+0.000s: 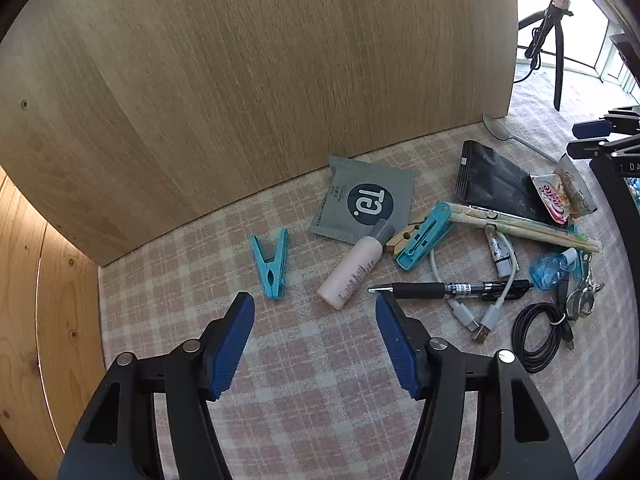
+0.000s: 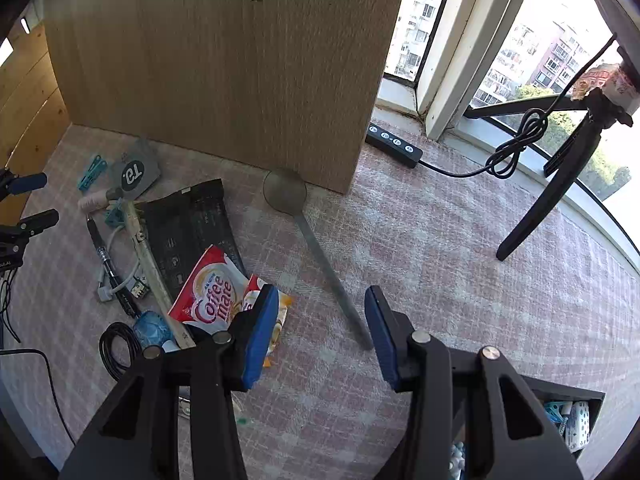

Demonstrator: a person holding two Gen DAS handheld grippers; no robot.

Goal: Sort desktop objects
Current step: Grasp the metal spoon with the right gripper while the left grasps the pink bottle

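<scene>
Blue ribbed pads line the left gripper (image 1: 315,312), whose jaws stand spread and empty above the pink checked cloth (image 1: 320,392). Its counterpart, the right gripper (image 2: 322,312), is also spread with nothing between its pads, near the thin handle of a metal spoon (image 2: 320,248). At the near right a black bin (image 2: 576,420) holds small blue and white items, too hidden to name. Unsorted clutter lies left of the spoon: a glossy Coffee mate sachet (image 2: 212,296), black ribbed pouch (image 1: 496,184), teal clothespin (image 1: 272,264), pale pink bottle (image 1: 352,268), black pen (image 1: 448,290), grey square packet (image 1: 368,200) and coiled black cable (image 1: 540,336).
</scene>
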